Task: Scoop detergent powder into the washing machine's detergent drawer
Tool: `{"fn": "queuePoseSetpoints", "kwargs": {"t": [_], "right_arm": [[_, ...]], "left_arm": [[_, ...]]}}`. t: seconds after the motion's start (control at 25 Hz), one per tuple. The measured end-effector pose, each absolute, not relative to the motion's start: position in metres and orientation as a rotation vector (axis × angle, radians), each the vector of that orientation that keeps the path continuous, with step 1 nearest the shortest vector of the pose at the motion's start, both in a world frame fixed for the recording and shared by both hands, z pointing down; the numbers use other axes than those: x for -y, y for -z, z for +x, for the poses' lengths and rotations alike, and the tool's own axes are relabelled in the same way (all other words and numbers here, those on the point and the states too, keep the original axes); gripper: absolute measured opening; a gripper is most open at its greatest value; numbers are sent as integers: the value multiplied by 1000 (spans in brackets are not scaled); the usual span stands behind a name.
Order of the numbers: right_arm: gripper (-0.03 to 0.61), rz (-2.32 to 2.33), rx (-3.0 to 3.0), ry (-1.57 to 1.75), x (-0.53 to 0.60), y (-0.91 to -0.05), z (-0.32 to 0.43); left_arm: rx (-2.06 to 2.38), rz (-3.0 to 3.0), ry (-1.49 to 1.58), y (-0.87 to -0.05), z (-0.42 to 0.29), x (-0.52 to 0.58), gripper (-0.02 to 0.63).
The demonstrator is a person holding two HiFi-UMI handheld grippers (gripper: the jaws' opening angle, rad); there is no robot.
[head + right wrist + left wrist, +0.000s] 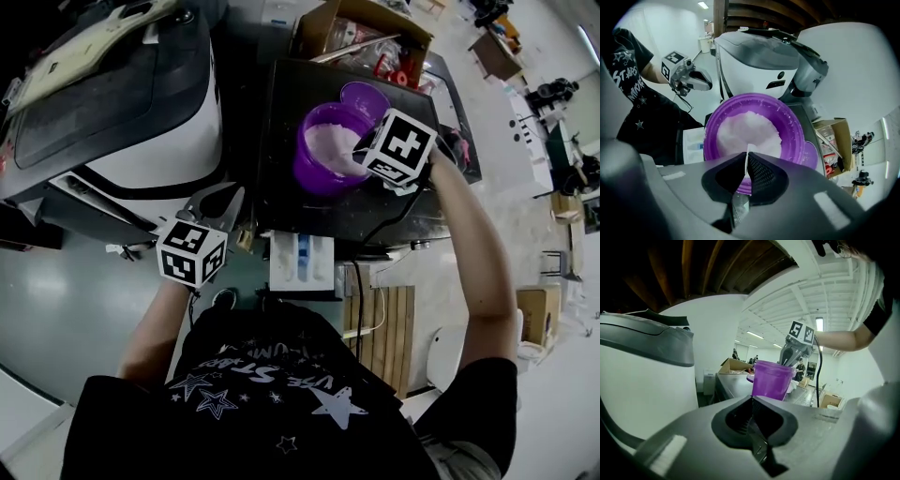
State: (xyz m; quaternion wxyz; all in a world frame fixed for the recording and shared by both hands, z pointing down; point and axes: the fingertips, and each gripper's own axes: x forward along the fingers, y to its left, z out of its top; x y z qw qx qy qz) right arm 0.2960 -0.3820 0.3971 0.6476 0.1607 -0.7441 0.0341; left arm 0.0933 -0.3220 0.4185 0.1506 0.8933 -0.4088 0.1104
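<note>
A purple tub (pixel 314 173) of white detergent powder (pixel 330 145) stands on a dark table (pixel 281 202) beside the washing machine (pixel 122 122). My right gripper (pixel 364 155) hangs over the tub's right rim. In the right gripper view it (pixel 746 158) is shut on a thin white scoop handle (pixel 747 152) whose end points into the powder (pixel 749 129); the scoop's bowl is hidden. The white detergent drawer (pixel 302 262) stands pulled out below the table's front edge. My left gripper (pixel 217 199) is shut and empty (pixel 752 400), left of the drawer near the machine's front.
A purple lid (pixel 366 96) lies behind the tub. An open cardboard box (pixel 366 37) with clutter sits at the table's far end. A black cable (pixel 394 220) runs from the right gripper over the table edge. Wooden slats (pixel 380 328) lie on the floor at right.
</note>
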Motion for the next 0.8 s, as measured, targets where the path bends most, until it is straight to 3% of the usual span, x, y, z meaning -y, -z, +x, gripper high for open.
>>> {"fn": "queuePoseSetpoints", "kwargs": {"t": [0.8], "right_arm": [[35, 268, 1603, -383, 373, -416, 290]], "left_arm": [[1177, 2558, -315, -423, 95, 315, 2]]}}
